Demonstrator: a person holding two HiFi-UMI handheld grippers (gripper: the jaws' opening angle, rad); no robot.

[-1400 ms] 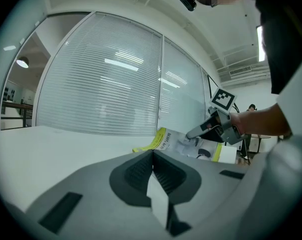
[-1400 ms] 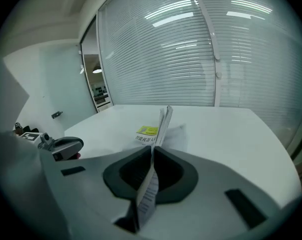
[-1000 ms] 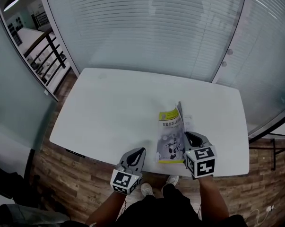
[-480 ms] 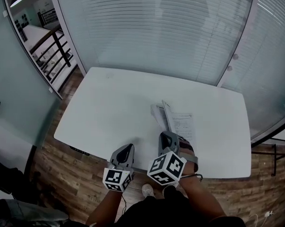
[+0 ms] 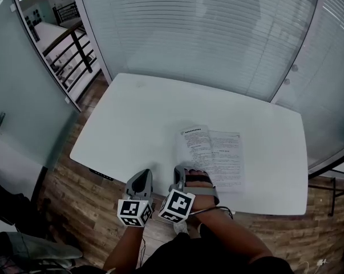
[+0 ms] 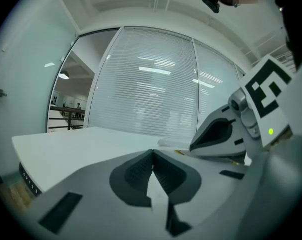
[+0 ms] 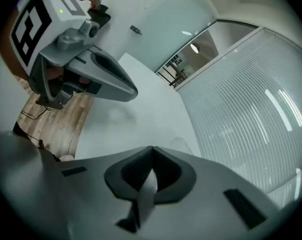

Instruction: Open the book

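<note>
We see the book [image 5: 214,156] lying open and flat on the white table [image 5: 132,124], toward the table's near right part, with two printed pages facing up. The left page carries a heading and lines of text; the right page is also filled with small print that is too fine for us to read.

The right gripper [image 5: 179,171] points at the near left corner of the book, its tip right at the edge of the left page. In its own view the right gripper [image 7: 152,148] is clenched, the two dark pads pressed tip to tip, and we see nothing caught between them.

The left gripper [image 5: 142,174] sits just beside it, to the left, over the near edge of the table and clear of the book. Its own view shows the left gripper [image 6: 152,151] clenched too, pads meeting with nothing between them, pointing almost level across the tabletop. From there we see the book [image 6: 173,143] as a low pale slab.

Behind the table stands a glass wall with blinds [image 5: 189,33], and a wooden floor [image 5: 75,198] shows below the table's edge.
</note>
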